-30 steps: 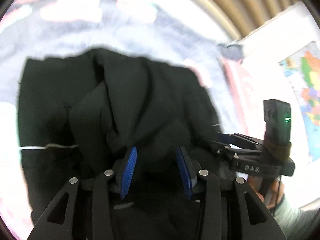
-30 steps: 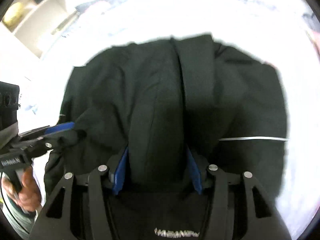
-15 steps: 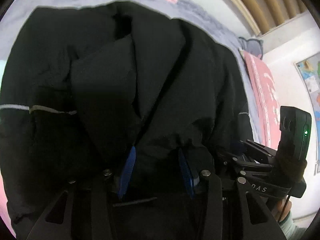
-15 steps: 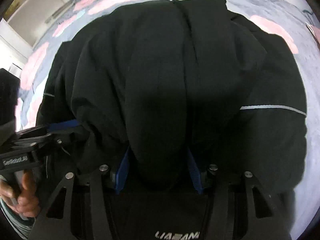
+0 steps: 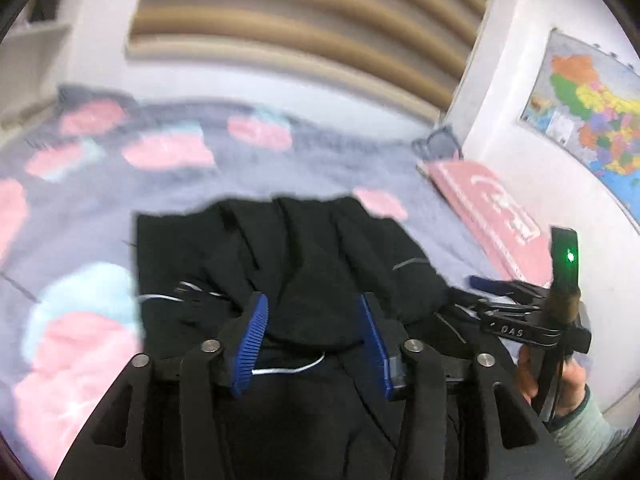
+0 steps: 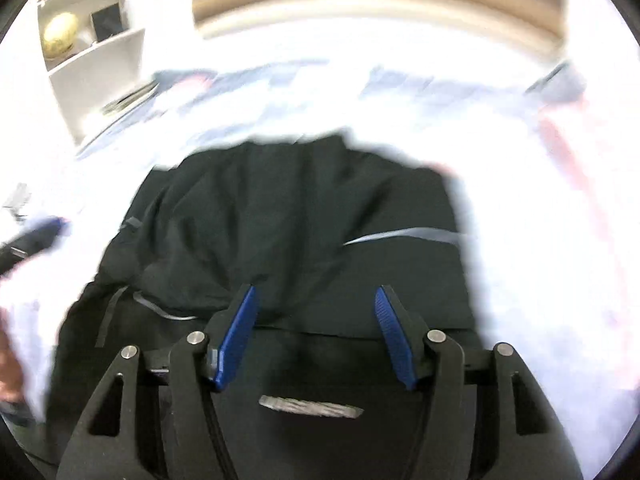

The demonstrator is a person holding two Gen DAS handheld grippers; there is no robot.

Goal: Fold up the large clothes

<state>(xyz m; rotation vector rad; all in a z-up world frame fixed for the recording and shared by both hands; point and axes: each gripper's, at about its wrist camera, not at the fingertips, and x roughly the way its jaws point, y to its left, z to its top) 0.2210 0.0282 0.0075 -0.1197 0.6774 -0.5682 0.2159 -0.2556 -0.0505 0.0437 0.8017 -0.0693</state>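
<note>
- Fabric of a black garment [image 5: 304, 264] is seen in the left wrist view, lying bunched on a grey bedspread [image 5: 328, 168] patterned with pink and pale blue blotches, towards the spread's near edge.
- The left gripper [image 5: 314, 328] is spread apart, its blue pads [image 5: 252, 340] standing either side of a fold of the garment without pinching it.
- A pink pillow [image 5: 492, 208] is seen by the bedspread's right edge, below a coloured wall map [image 5: 588, 116].
- The right gripper [image 5: 480, 282] is seen at the right, held in a hand [image 5: 560, 380]; whether its jaws are apart cannot be told here.
- In the right wrist view, blurred and overexposed, the garment [image 6: 304, 216] is spread ahead with a thin pale stripe [image 6: 404, 236] across it.
- The right gripper [image 6: 316, 328] is released, its pads wide apart over the garment's near edge.
- A white shelf unit [image 6: 96, 36] is seen at the upper left.
</note>
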